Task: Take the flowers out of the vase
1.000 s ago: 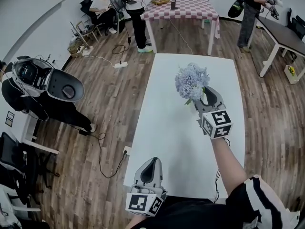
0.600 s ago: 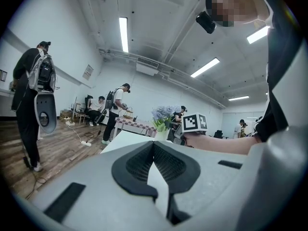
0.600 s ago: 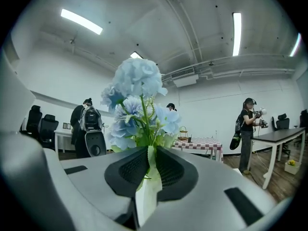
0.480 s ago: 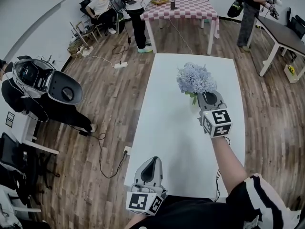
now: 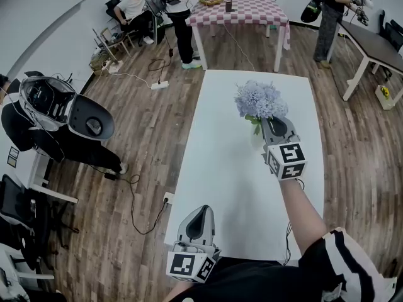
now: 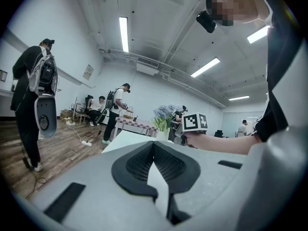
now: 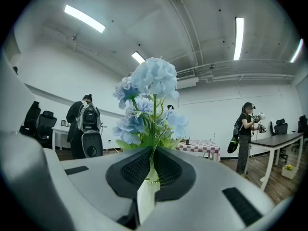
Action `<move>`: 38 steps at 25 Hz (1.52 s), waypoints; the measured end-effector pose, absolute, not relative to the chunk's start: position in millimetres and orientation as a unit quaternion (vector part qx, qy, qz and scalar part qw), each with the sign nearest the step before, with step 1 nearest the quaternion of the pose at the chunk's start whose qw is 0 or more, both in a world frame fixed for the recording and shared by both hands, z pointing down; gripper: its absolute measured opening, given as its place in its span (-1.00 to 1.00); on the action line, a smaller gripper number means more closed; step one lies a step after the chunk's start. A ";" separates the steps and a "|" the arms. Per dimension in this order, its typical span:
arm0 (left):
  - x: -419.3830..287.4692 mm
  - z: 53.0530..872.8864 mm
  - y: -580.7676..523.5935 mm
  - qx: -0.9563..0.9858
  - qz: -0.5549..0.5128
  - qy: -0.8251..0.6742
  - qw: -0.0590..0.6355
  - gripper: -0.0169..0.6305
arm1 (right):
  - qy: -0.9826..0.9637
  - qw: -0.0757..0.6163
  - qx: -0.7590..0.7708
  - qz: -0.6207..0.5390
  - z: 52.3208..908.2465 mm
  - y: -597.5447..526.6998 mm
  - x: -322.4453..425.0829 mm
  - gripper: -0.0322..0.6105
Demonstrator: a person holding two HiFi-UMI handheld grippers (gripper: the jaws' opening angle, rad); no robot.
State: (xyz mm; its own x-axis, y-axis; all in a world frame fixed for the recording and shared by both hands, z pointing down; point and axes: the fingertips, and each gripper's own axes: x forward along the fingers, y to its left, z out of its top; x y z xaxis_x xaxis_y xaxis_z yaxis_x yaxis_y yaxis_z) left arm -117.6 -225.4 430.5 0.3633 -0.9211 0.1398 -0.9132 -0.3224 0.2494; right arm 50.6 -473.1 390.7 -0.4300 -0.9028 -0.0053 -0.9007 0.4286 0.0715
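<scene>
A bunch of pale blue flowers (image 5: 261, 100) stands over the far half of the white table (image 5: 220, 187). My right gripper (image 5: 262, 126) has just closed its jaws and is shut on the green stems right under the blooms. In the right gripper view the flowers (image 7: 149, 100) rise from between the pads of that gripper (image 7: 154, 151), and the white vase (image 7: 147, 192) shows below them. The left gripper view shows the flowers (image 6: 166, 111) in the vase (image 6: 163, 134) from afar. My left gripper (image 5: 200, 214) hangs at the table's near edge, shut and holding nothing.
A person with a backpack device (image 5: 60, 109) stands on the wooden floor to the left. Beyond the table are a checked-cloth table (image 5: 242, 8) with people around it, and a dark table (image 5: 378, 43) at the right. Cables (image 5: 135, 187) lie on the floor.
The right gripper's jaws, open round the stems a second ago, have shut on them. The bunch has shifted a little to the right. The left gripper has not moved.
</scene>
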 end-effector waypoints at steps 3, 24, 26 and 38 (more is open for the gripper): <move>-116.0 432.4 -226.7 0.814 -0.013 -0.563 0.144 -0.93 | -0.845 0.011 0.534 -0.036 387.4 -474.9 51.3 -0.82; -108.0 421.5 -228.9 0.813 -0.028 -0.565 0.137 -0.93 | -0.848 -0.014 0.528 -0.053 346.2 -470.3 55.1 -0.82; -106.8 420.6 -228.2 0.813 -0.029 -0.565 0.136 -0.93 | -0.847 -0.017 0.528 -0.057 341.6 -469.4 56.3 -0.82; -104.2 409.3 -223.9 0.817 -0.039 -0.560 0.128 -0.93 | -0.845 -0.031 0.528 -0.076 310.0 -463.6 57.7 -0.82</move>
